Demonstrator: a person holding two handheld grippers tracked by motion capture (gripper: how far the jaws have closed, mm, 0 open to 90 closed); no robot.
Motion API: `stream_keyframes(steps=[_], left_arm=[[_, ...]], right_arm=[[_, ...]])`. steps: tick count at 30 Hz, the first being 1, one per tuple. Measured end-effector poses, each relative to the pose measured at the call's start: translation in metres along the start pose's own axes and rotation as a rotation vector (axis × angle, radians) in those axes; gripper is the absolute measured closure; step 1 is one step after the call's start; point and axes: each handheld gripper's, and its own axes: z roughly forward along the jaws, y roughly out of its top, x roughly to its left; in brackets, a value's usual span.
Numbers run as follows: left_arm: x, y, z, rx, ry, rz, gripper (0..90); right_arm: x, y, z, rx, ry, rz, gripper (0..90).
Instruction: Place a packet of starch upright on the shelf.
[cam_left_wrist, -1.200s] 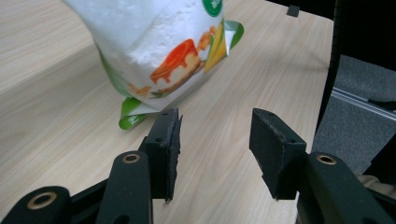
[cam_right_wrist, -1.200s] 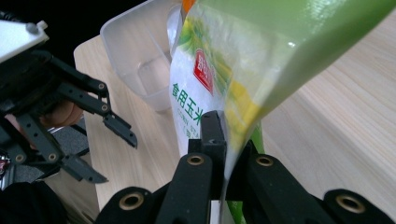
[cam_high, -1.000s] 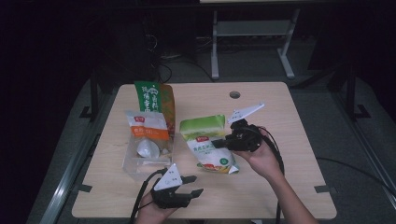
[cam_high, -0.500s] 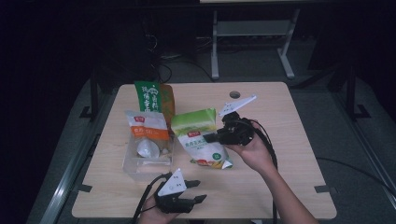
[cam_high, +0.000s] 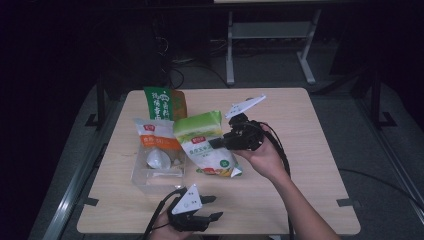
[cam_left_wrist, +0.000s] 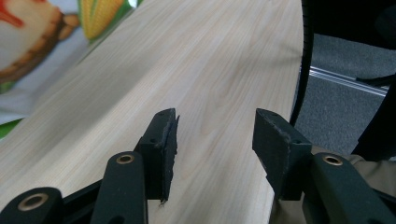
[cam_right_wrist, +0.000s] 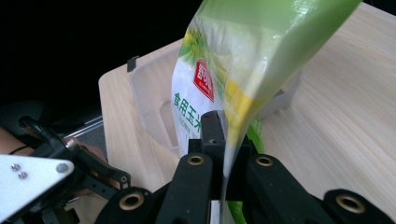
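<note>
My right gripper (cam_high: 218, 143) is shut on the edge of a green-and-white snack bag (cam_high: 202, 137) and holds it tilted above the table, just right of a clear plastic bin (cam_high: 142, 176). In the right gripper view the bag (cam_right_wrist: 243, 60) hangs from the closed jaws of the right gripper (cam_right_wrist: 224, 135), with the bin (cam_right_wrist: 149, 93) behind it. My left gripper (cam_high: 214, 207) rests near the table's front edge, open. The left gripper view has bare wood between the jaws of the left gripper (cam_left_wrist: 215, 140), and the bag's corn picture (cam_left_wrist: 100, 14) sits at the top left.
An orange-and-white bag (cam_high: 156, 142) leans in the clear bin. A tall green-and-brown bag (cam_high: 161, 102) stands behind it. The wooden table (cam_high: 310, 150) has bare room on its right half. A dark floor and a metal stand lie beyond the far edge.
My right gripper has carried the green-and-white bag up and to the left, closer to the clear bin. The left gripper has stayed at the front edge.
</note>
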Motion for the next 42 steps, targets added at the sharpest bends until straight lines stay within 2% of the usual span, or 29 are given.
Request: stream_keyframes(steps=[29,38,42], left_arm=[[-0.003,0.000,-0.003,-0.008,-0.014,0.016,48.1],[-0.005,0.000,-0.003,-0.023,-0.027,0.009,48.1],[-0.005,0.000,-0.002,-0.031,-0.027,0.007,48.1]], right_arm=[[0.021,0.043,0.017,-0.014,0.053,-0.030,90.0],[0.028,0.059,0.040,-0.011,0.088,-0.061,90.0],[0.032,0.068,0.053,-0.003,0.108,-0.049,90.0]])
